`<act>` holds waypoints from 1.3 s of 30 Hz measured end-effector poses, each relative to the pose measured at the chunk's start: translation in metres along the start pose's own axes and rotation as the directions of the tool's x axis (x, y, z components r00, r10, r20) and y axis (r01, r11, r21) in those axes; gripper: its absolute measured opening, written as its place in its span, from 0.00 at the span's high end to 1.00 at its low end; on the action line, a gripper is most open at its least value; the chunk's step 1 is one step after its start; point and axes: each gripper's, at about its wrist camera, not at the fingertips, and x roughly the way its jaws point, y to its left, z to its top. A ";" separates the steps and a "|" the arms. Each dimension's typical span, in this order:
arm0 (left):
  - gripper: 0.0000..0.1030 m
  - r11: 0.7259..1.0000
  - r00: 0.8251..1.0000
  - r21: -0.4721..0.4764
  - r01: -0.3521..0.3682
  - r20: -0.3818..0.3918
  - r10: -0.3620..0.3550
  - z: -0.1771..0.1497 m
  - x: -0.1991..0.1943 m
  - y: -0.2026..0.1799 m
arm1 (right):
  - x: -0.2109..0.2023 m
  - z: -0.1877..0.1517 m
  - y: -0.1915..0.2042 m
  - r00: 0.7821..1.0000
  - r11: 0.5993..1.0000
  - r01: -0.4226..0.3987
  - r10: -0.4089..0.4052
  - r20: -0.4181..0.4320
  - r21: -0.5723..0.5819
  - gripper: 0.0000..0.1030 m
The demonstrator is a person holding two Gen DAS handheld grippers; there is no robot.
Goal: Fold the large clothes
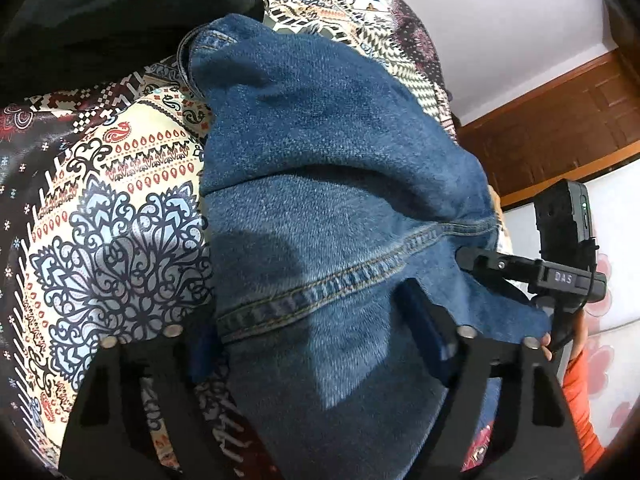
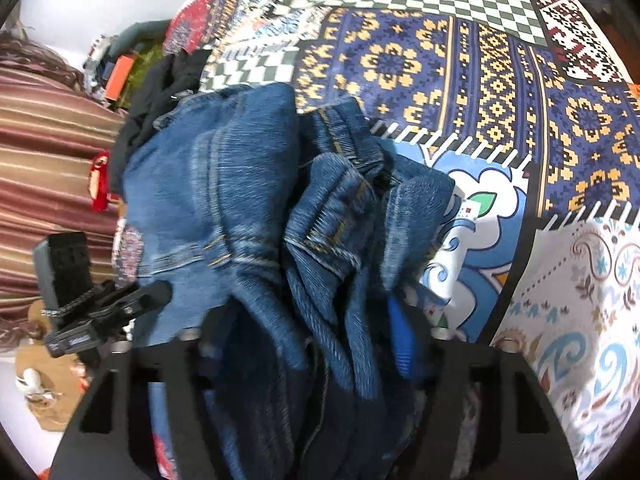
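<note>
A pair of blue denim jeans [image 1: 328, 184] lies on a patterned bedspread [image 1: 120, 208]. In the left wrist view my left gripper [image 1: 312, 328] has its fingers wide apart either side of the denim near a stitched seam, with cloth lying between them. The other gripper [image 1: 520, 272] shows at the right edge of the cloth. In the right wrist view the jeans [image 2: 248, 216] are bunched up, and my right gripper [image 2: 316, 344] has a thick fold of denim between its fingers. The left gripper [image 2: 112, 308] shows at the left.
A black garment [image 1: 120, 12] lies at the far end of the jeans, also seen in the right wrist view [image 2: 168, 80]. The patchwork bedspread [image 2: 480, 92] spreads to the right. A striped cloth [image 2: 48, 152] and a wooden headboard [image 1: 560, 120] border the bed.
</note>
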 end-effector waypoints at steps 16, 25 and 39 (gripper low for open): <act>0.69 0.994 0.988 0.089 0.067 0.134 -0.079 -0.025 -0.109 -0.019 | -0.057 -0.027 0.107 0.989 0.982 0.073 -0.049 0.142 -0.172 0.70; 0.70 0.985 0.945 0.172 0.036 0.314 -0.089 -0.006 -0.224 -0.025 | -0.087 0.004 0.176 0.958 0.968 0.011 0.063 0.281 -0.253 0.70; 0.70 0.968 0.846 0.233 -0.098 0.531 -0.042 0.118 -0.326 0.003 | -0.057 0.104 0.266 0.886 0.946 -0.066 0.202 0.416 -0.318 0.70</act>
